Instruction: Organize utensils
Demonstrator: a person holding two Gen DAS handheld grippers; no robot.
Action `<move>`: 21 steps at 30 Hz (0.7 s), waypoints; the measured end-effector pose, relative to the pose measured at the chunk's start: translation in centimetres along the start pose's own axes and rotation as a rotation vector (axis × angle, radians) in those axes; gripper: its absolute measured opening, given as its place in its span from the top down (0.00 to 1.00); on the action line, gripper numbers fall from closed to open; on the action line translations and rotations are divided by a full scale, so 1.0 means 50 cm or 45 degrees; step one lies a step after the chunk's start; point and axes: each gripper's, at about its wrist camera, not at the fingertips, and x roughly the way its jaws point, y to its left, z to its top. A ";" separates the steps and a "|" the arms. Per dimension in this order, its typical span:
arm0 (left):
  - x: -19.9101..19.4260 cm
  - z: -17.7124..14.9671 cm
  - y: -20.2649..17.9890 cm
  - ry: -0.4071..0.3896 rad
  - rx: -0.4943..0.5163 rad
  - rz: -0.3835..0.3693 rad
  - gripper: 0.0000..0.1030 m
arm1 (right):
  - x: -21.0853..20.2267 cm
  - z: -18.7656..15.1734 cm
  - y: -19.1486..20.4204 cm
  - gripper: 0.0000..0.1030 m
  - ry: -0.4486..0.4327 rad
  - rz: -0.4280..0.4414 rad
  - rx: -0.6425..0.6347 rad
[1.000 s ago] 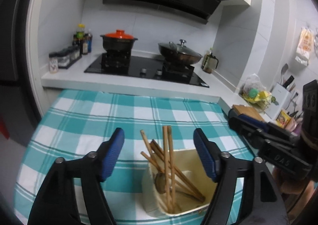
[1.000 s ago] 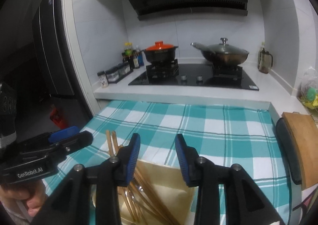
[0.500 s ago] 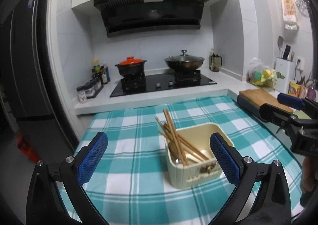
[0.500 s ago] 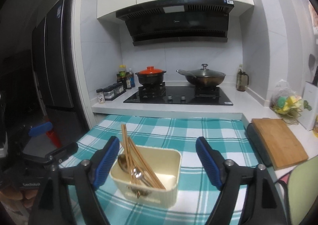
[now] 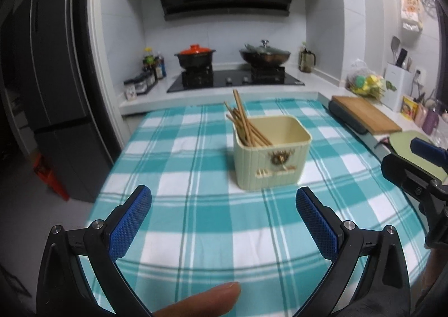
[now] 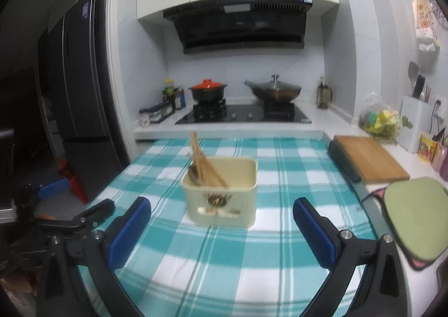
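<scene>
On the checked cloth of the counter [image 5: 196,205], a cream utensil holder [image 5: 270,154] is set upright with the wooden chopsticks [image 5: 245,126] leaned into one corner; both left tongs [image 5: 223,221] and right tongs [image 6: 221,228] are held wide and empty, well short of it, so nothing inside is disturbed

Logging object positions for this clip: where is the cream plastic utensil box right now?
The cream plastic utensil box stands on the teal checked tablecloth, ahead of both open grippers, holding wooden chopsticks leaning in its left end.

Right tongs [image 6: 222,219] spread wide, empty, cream utensil box [image 6: 222,192] with chopsticks [image 6: 203,164] beyond on checked cloth [image 6: 280,261].
</scene>
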 end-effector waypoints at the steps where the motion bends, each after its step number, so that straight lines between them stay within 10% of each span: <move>1: -0.006 -0.009 0.004 0.018 -0.006 -0.012 0.00 | -0.007 -0.006 0.005 0.00 0.024 0.005 0.000; 21: -0.092 -0.021 0.025 -0.010 -0.059 0.043 0.00 | -0.114 -0.043 0.065 0.00 0.055 -0.027 -0.015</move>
